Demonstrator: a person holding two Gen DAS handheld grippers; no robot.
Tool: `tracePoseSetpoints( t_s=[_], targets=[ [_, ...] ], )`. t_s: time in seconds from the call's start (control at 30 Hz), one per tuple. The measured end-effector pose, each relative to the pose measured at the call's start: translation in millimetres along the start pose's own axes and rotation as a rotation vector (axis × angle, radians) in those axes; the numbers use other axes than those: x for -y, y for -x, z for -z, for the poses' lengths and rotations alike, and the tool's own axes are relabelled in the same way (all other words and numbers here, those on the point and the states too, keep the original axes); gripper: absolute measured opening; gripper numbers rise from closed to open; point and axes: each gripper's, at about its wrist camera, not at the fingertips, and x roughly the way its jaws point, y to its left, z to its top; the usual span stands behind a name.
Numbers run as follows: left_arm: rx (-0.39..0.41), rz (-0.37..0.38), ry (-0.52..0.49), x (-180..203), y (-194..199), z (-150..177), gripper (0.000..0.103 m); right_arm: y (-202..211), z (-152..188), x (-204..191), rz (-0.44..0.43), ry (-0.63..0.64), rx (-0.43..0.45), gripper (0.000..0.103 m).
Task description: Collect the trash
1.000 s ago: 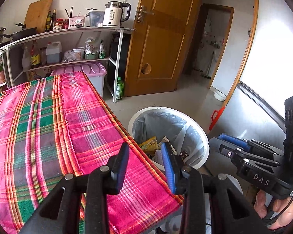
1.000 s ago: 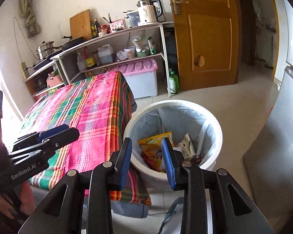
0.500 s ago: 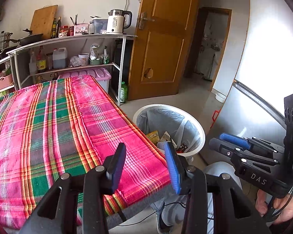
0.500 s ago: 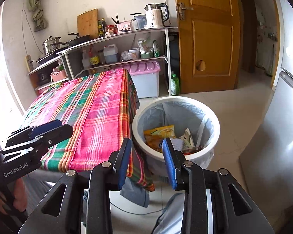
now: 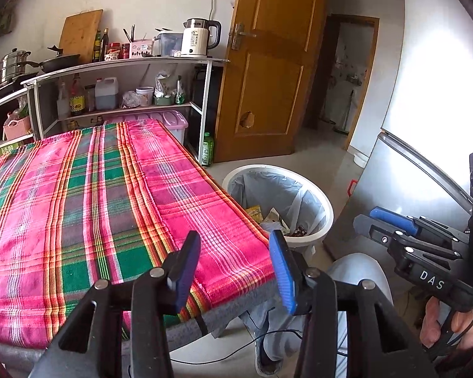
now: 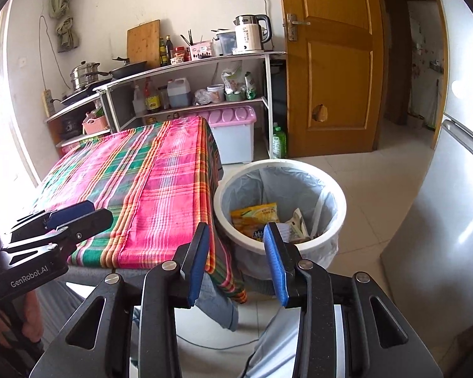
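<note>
We are holding both the left gripper [image 5: 235, 264] and right gripper [image 6: 236, 260] spread and empty, its jaws having just been opening, with the lined trash bin [image 6: 331, 189] lying just ahead of the right one, the nearer

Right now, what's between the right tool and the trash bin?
Nothing solid: the right tool hangs empty above the tablecloth corner, the bin just beyond, in the right wrist view.

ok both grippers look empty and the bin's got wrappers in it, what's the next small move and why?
Probably sweep both views across the plaid tablecloth and floor for leftover trash. The left gripper, whose jaws have just been opening, and the right gripper hold nothing, the wrappers already lie in the lined bin, and no loose trash shows on the cloth.
</note>
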Motion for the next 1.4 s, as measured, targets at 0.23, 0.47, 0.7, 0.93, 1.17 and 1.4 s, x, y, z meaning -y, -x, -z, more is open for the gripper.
tracePoseSetpoints(
  t_s=[0.23, 0.47, 0.7, 0.93, 1.17, 1.4],
  targets=[
    [0.015, -0.007, -0.010, 3.3, 3.5, 2.0, 0.047, 4.2, 1.1, 0.6, 0.003, -0.001, 0.010, 0.038],
    [0.015, -0.005, -0.013, 6.0, 4.4, 3.2, 0.047, 5.1, 2.2, 1.0, 0.004, -0.004, 0.010, 0.038],
    [0.014, -0.008, -0.020, 7.3, 4.9, 3.6, 0.047, 5.3, 2.8, 2.4, 0.004, -0.006, 0.007, 0.038],
    [0.012, -0.003, -0.017, 6.4, 4.5, 3.8, 0.047, 4.5, 2.8, 5.0, 0.004, -0.007, 0.005, 0.038],
    [0.008, -0.008, -0.017, 6.6, 1.6, 4.5, 0.047, 4.6, 2.7, 5.0, 0.003, -0.007, 0.004, 0.038],
    [0.007, -0.012, -0.015, 6.1, 0.5, 5.1, 0.047, 3.3, 3.7, 5.7, 0.002, -0.006, -0.003, 0.038]
  ],
)
